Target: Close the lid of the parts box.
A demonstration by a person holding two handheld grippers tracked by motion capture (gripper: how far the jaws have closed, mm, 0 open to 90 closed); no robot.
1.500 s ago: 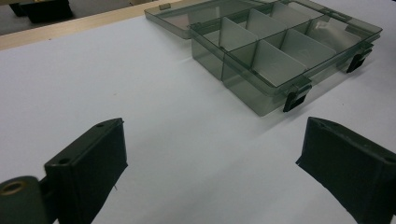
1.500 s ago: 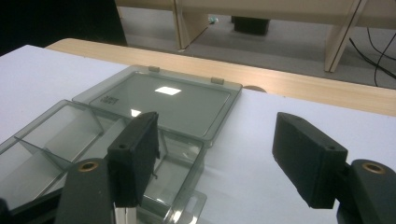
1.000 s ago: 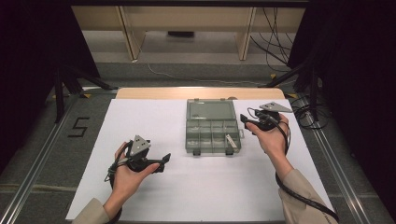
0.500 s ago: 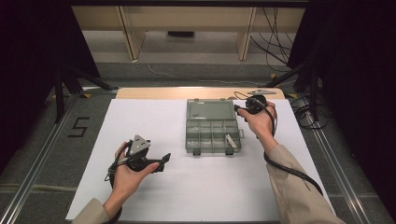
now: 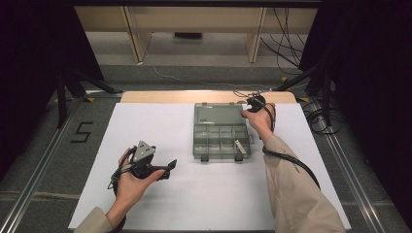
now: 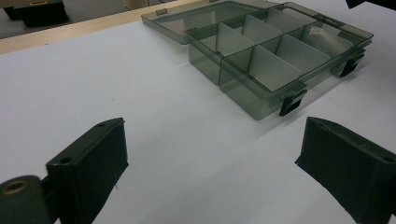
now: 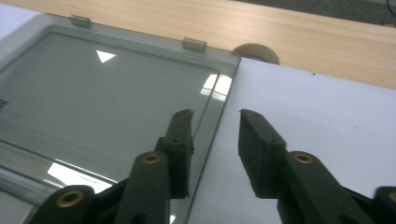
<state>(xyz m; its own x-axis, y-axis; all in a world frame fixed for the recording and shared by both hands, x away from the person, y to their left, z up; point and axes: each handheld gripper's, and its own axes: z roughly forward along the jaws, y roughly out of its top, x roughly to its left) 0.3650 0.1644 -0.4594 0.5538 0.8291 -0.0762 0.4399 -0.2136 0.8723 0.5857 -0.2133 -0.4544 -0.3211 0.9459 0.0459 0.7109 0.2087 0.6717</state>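
Right gripper (image 7: pixel 215 140) fingers (image 7: pixel 180 135) parted, straddling right edge of flat-lying lid (image 7: pixel 107 88), one over lid, other over paper. Left gripper (image 6: pixel 212 163) fingers (image 6: pixel 88 158) spread wide, nothing between, resting low at 8 o'clock on white table sheet (image 5: pixel 160 126).

Clear compartment box (image 5: pixel 221 138) sits open at table centre, lid folded back toward 12 o'clock; small pale item (image 5: pixel 240 145) in front-right compartment.

Likely step: taking lid edge to close box. Next move calls for pinching thin edge, swinging lid forward over hinge.

Since half second ago: right gripper reached further toward 12 o'clock, from box's right side to lid corner; left gripper unmoved.
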